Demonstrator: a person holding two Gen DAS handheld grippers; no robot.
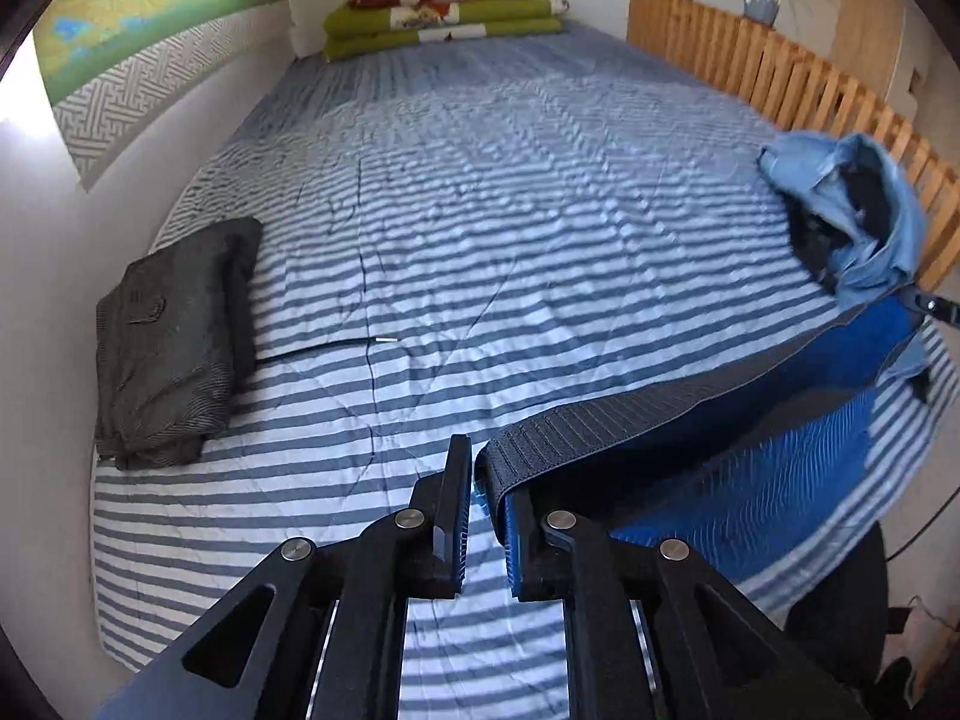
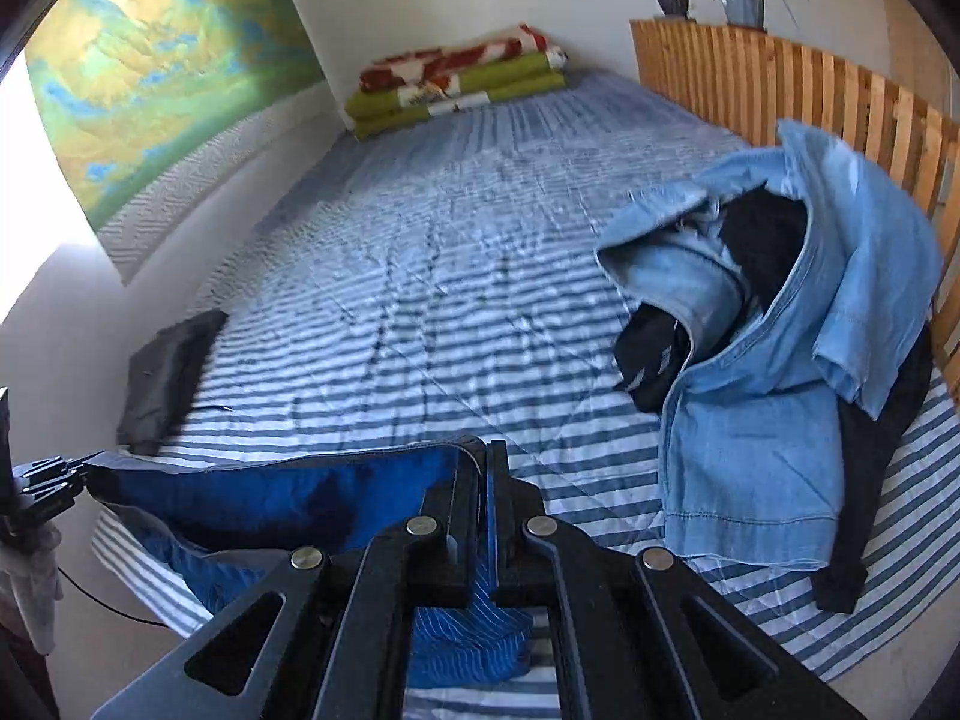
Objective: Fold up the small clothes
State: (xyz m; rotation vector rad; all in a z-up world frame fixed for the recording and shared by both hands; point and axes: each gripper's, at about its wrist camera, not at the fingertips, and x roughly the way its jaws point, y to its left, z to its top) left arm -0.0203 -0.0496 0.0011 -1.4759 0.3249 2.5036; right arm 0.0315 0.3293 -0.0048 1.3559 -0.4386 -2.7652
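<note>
Blue shorts (image 1: 780,480) with a dark ribbed waistband (image 1: 630,414) hang stretched above the striped bed between my two grippers. In the left wrist view my left gripper (image 1: 477,459) stands slightly open. The waistband's end lies against its right finger, and a strip of sheet shows in the gap beside the left finger. My right gripper (image 2: 485,450) is shut on the other end of the shorts (image 2: 288,498), with the fabric edge pinched at its tips. Each gripper shows in the other's view: the right gripper (image 1: 930,303) at the far right, the left gripper (image 2: 54,477) at the far left.
A folded dark grey garment (image 1: 168,348) lies at the bed's left edge by the wall. A heap of light blue denim and black clothes (image 2: 780,360) sits at the right, against a wooden slatted rail (image 2: 780,78). Folded blankets (image 1: 444,12) lie at the far end.
</note>
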